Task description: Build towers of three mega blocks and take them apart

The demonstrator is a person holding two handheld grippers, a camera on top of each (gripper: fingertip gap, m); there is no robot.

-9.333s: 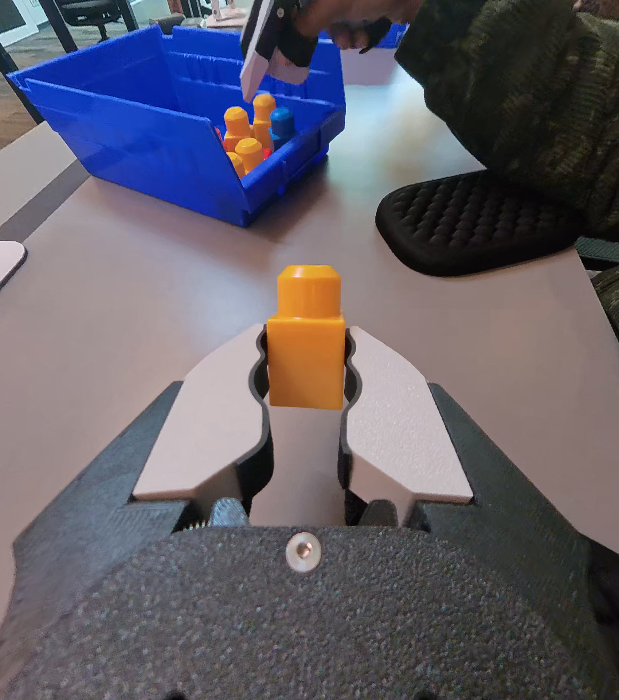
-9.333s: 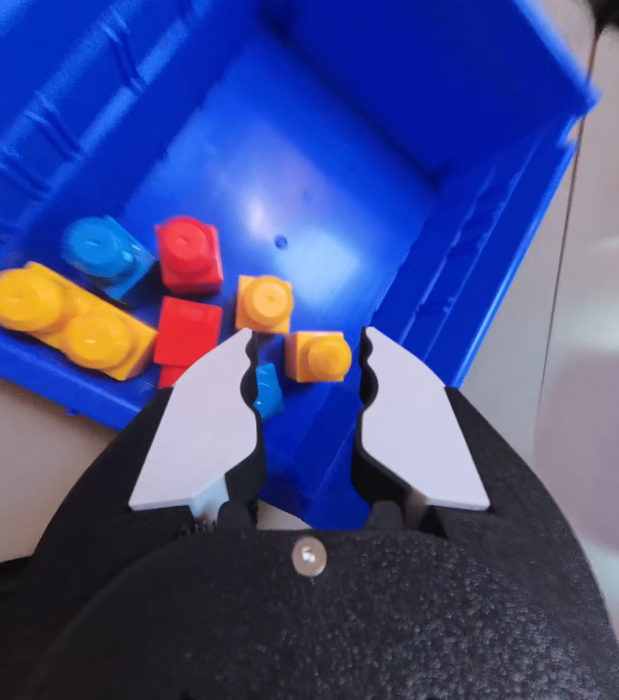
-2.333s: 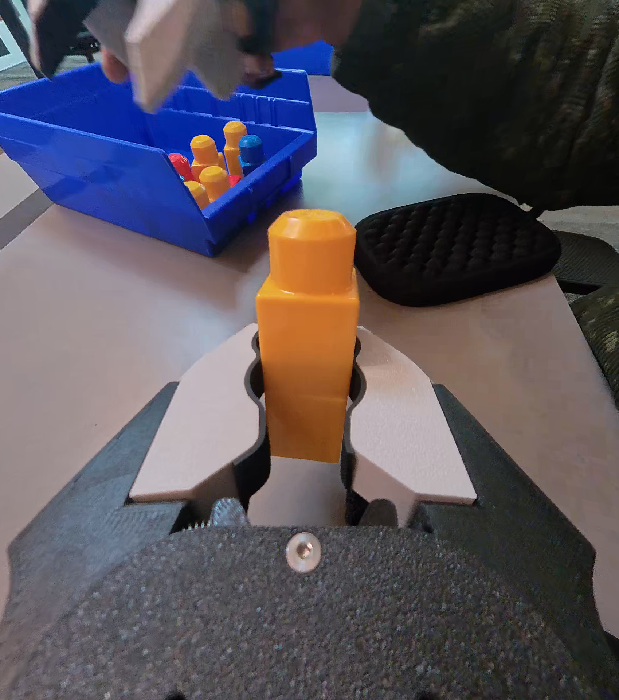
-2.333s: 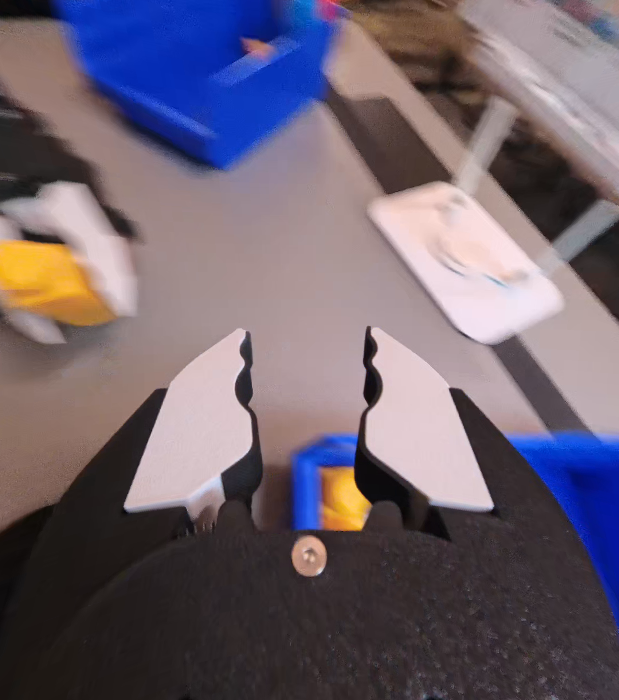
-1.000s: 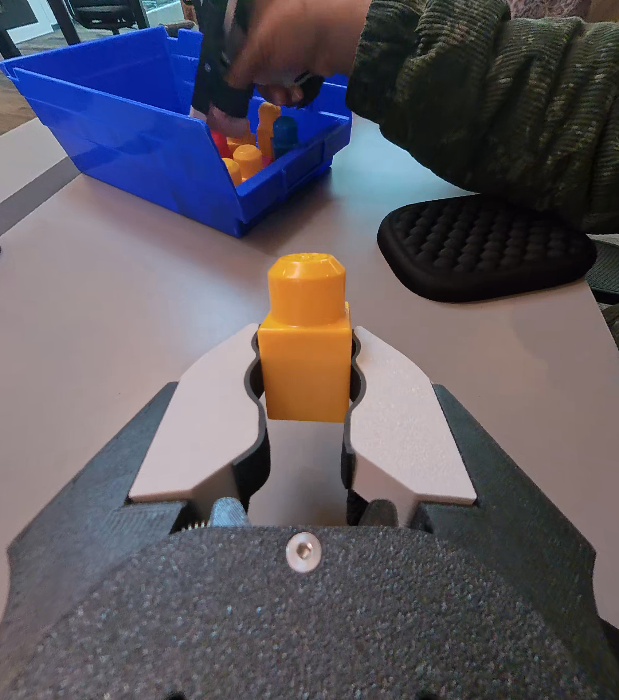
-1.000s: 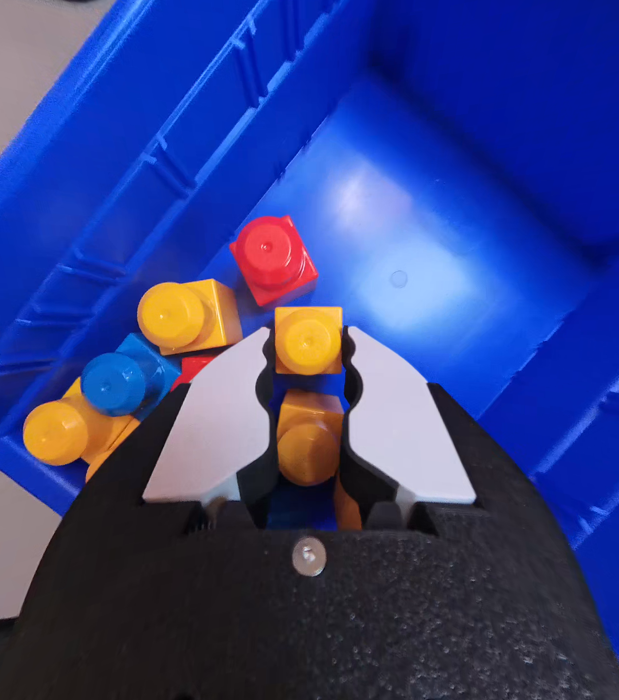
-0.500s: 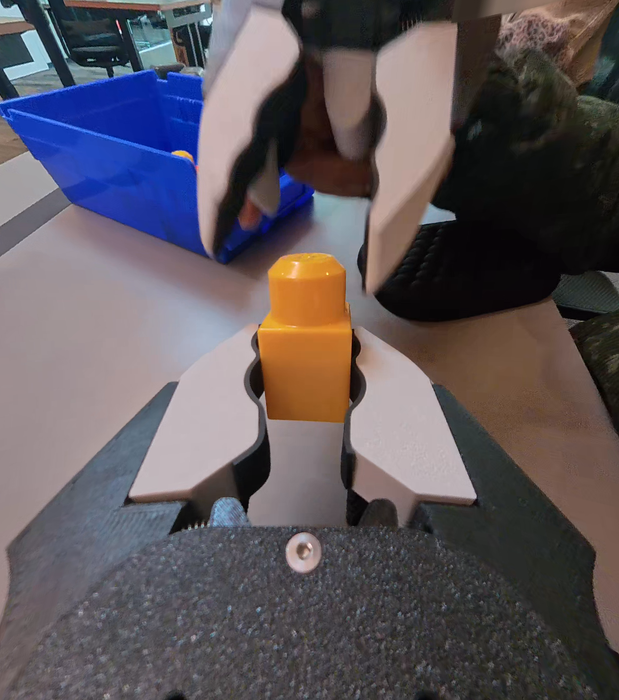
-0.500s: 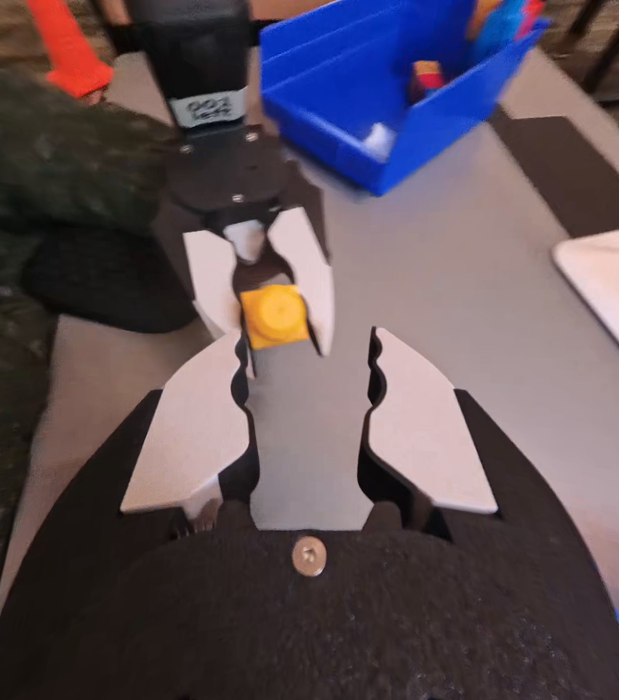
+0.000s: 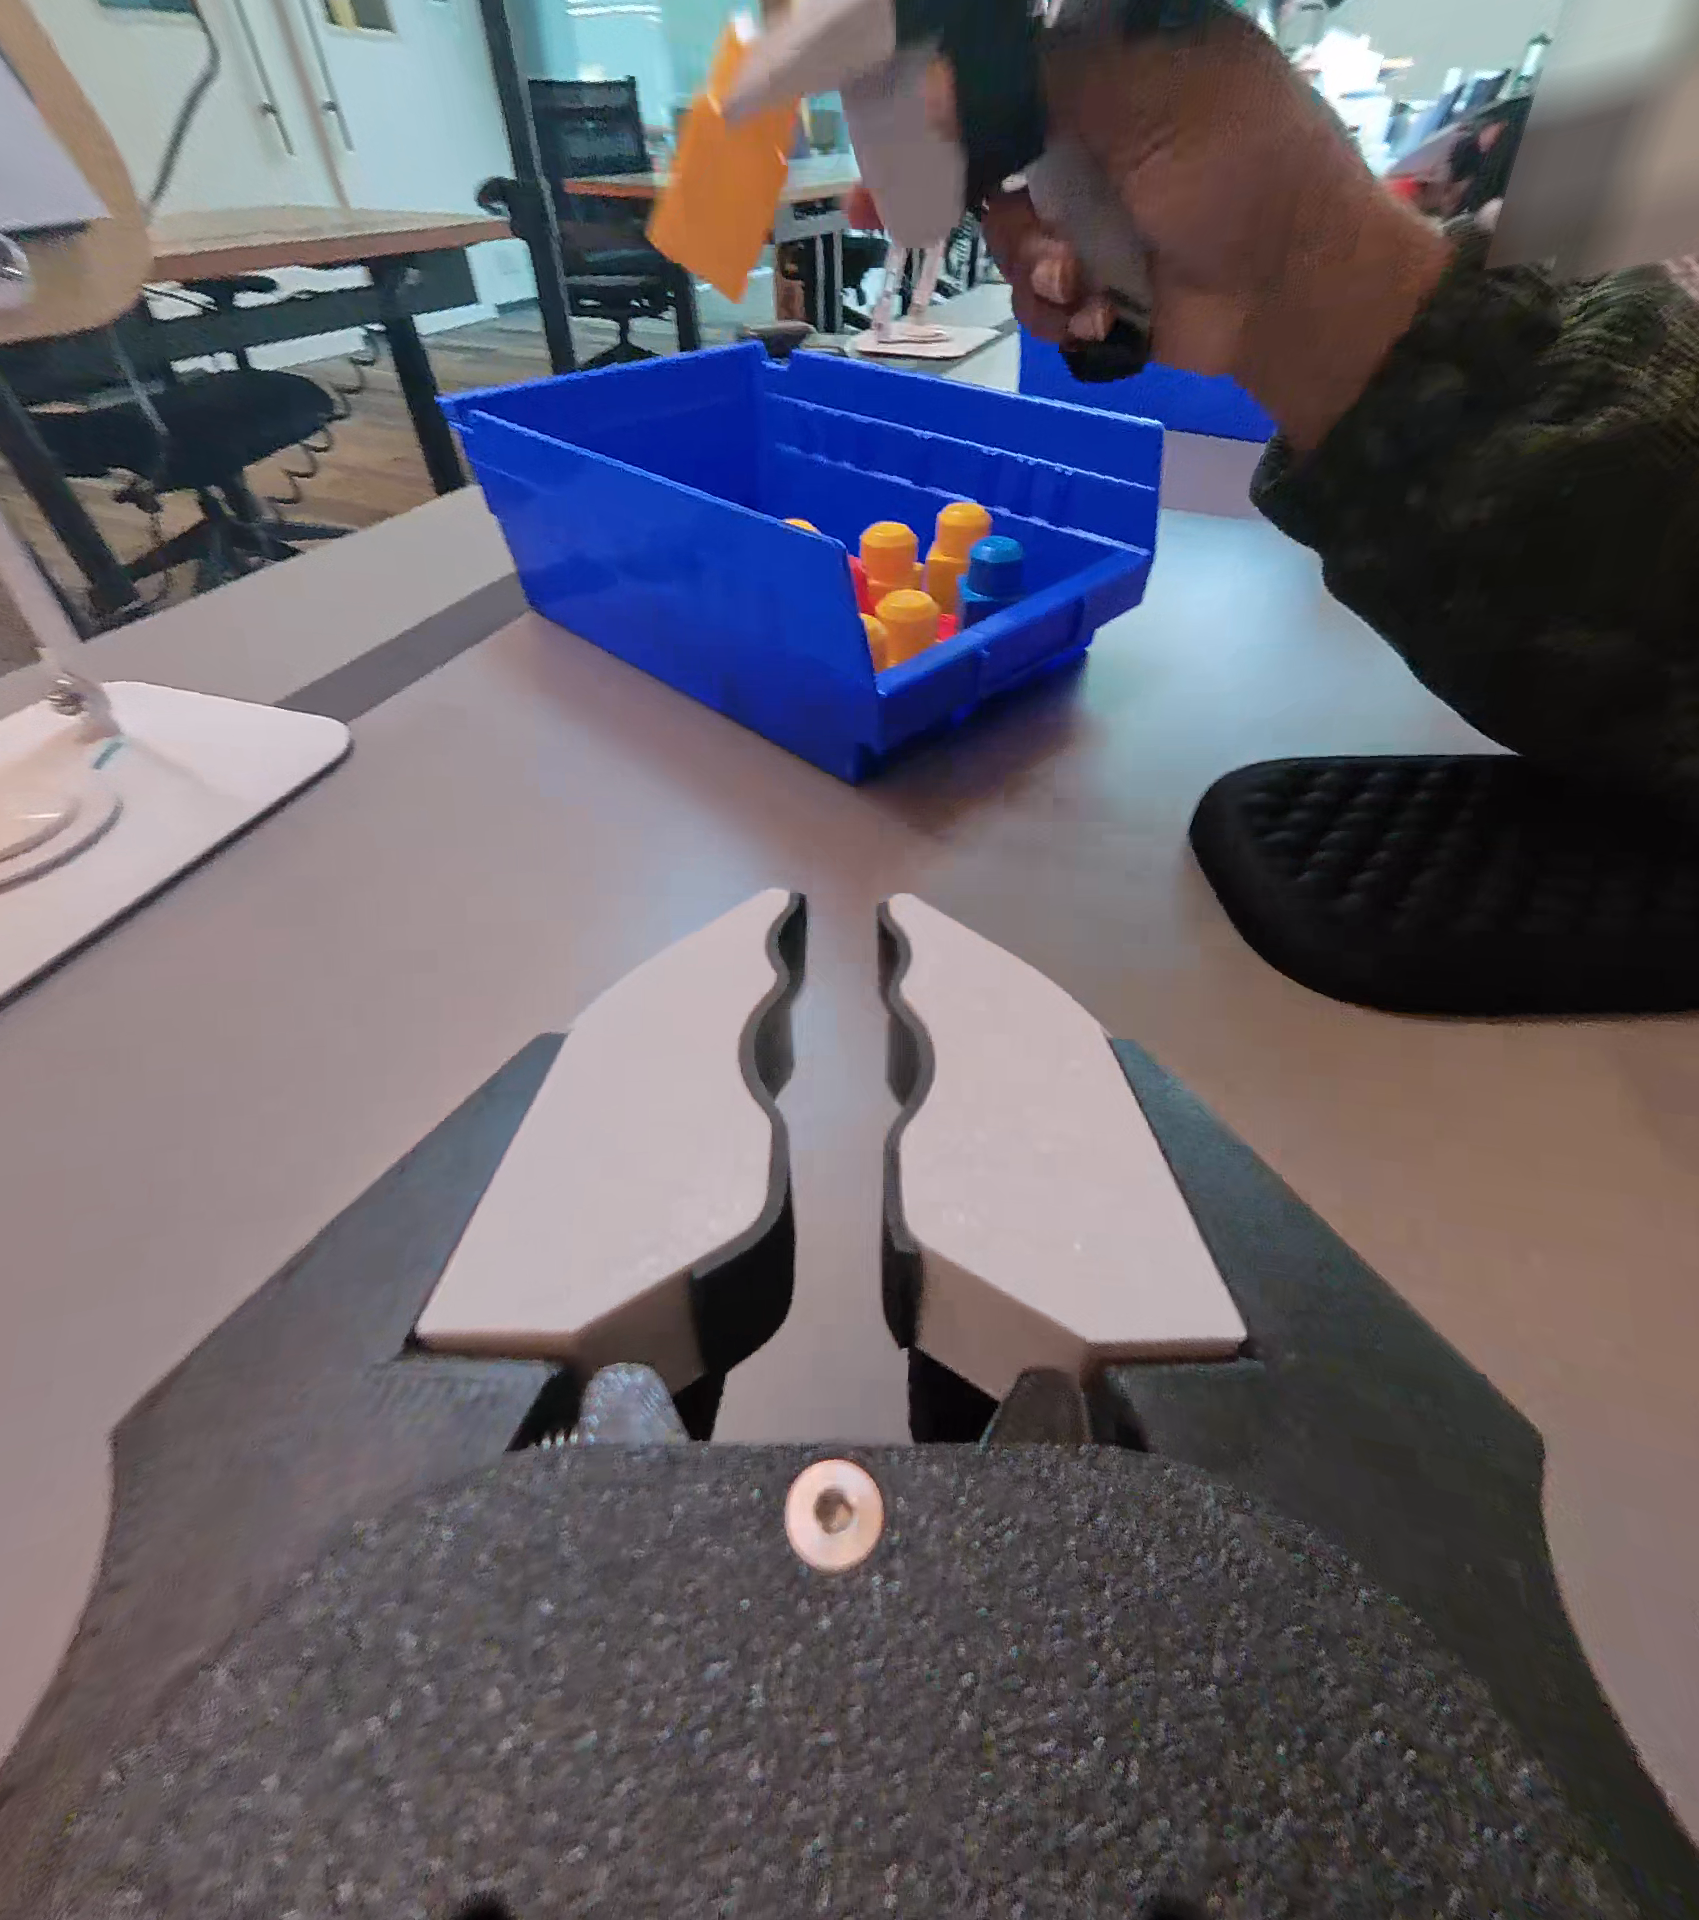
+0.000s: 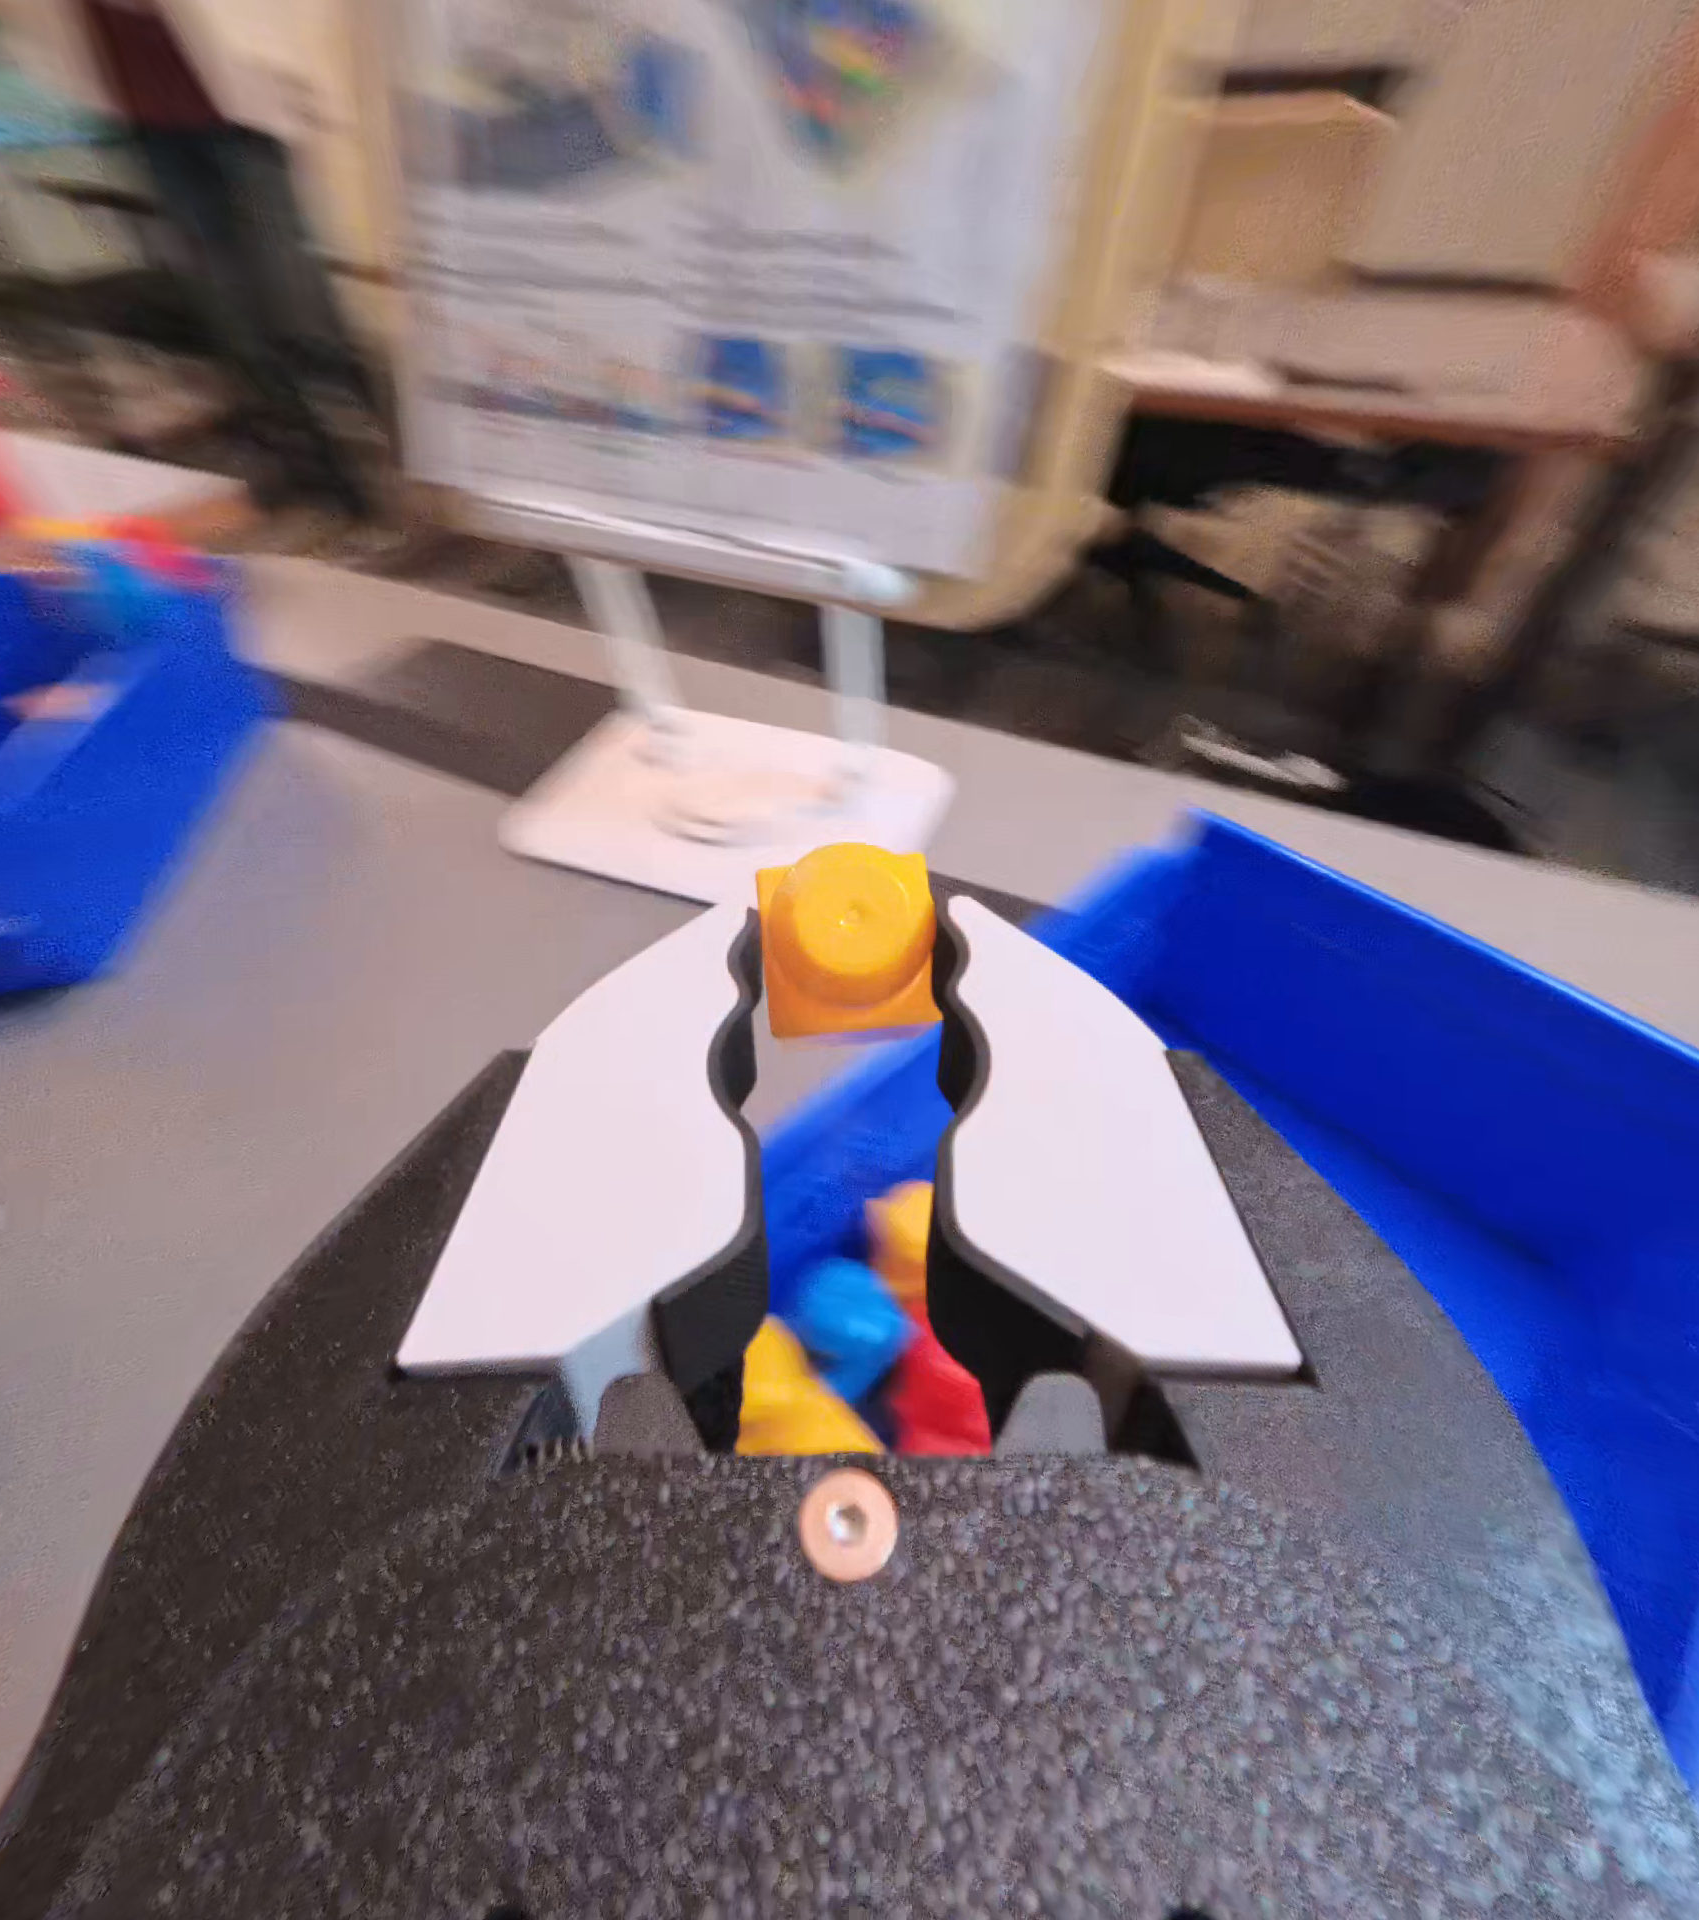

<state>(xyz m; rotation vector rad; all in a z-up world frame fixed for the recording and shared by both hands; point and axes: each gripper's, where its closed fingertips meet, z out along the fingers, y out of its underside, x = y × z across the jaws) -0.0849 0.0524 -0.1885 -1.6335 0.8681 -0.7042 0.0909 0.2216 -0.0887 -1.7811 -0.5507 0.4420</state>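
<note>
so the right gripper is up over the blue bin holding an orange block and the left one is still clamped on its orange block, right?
Not quite. The left gripper holds nothing: the left wrist view shows bare table between its nearly closed fingers. The rest stands: the right gripper is above the blue bin, shut on an orange block, as the right wrist view shows.

Even indoor light was cast across the table (image 9: 409, 987), soft shadows were thrown beneath the blue bin (image 9: 679, 582), straight lines were bowed by wide-angle distortion, and the right wrist view was smeared by motion blur around the sharper orange block (image 10: 845, 945).
</note>
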